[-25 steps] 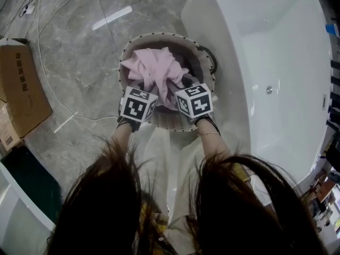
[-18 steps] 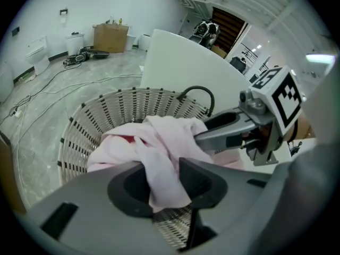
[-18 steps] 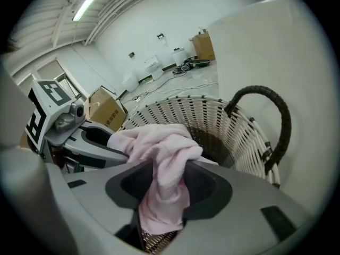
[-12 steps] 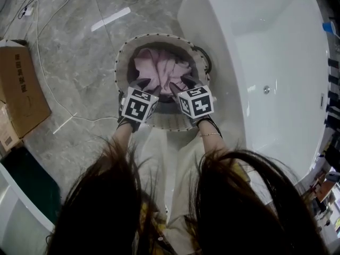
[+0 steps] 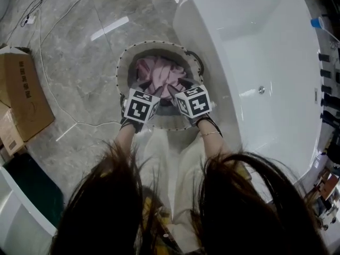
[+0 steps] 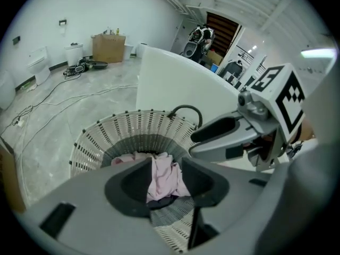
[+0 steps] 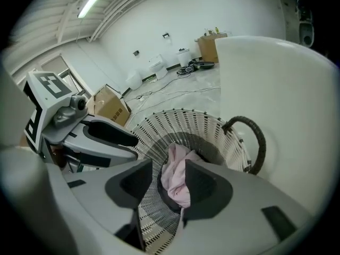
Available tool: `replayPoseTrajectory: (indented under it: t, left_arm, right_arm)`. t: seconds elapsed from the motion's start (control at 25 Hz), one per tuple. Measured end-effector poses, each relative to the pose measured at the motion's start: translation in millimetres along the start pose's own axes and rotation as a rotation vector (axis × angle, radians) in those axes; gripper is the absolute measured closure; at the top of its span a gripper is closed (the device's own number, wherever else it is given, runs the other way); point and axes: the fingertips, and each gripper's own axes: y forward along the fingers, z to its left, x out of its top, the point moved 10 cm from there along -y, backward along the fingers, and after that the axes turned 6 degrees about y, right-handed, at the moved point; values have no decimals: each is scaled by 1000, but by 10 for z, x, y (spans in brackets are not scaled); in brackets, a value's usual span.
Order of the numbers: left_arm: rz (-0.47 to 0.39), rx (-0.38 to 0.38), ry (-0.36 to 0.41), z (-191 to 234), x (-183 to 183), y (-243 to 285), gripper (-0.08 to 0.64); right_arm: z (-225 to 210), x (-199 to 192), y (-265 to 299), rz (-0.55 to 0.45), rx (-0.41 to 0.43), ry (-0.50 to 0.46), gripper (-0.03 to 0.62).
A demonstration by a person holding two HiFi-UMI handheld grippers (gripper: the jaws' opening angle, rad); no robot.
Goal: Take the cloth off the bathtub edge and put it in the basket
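The pink cloth [image 5: 159,72] lies crumpled inside the round white wicker basket [image 5: 121,64], which stands on the floor against the bathtub [image 5: 265,47]. My left gripper [image 5: 149,87] and right gripper [image 5: 179,85] hover side by side over the basket's near rim. Both are open; their jaws have just been opening and nothing is pressed between them. In the left gripper view the cloth [image 6: 162,177] shows down below, through the gap of the left gripper [image 6: 164,166]. Likewise the right gripper [image 7: 169,171] frames the cloth [image 7: 178,184] lying beneath it in the basket [image 7: 202,124].
The white tub wall rises right behind the basket's black handle [image 5: 198,58]. A cardboard box [image 5: 24,94] lies on the grey marble floor at the left, with a thin cable [image 5: 53,89] trailing past it. A person's hair and legs fill the lower part of the head view.
The cloth was bunched high in both grippers; now it lies lower in the basket, released. Both grippers' jaws have spread and drawn back slightly toward the near rim.
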Motion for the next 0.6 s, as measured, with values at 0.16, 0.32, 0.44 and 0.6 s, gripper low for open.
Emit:
replayPoseTrajectory:
  t: [0.16,0.32,0.44,0.6]
  left_arm:
    - [-32,15,15,-99,131,-208,407]
    - [-86,30,16,-140,283,-489,407]
    - [-126,27,6,-233,392,-721,407]
    - [-197,39,12,-414,603,-1085,407]
  right_arm:
    - [55,150,-236,-16,-10,-32,408]
    - [194,340,-469,-46,-22,-60,408]
    - [327,458,-703,-67,-24,-82,408]
    - [547,566,-1102,-113,-8,-106,425]
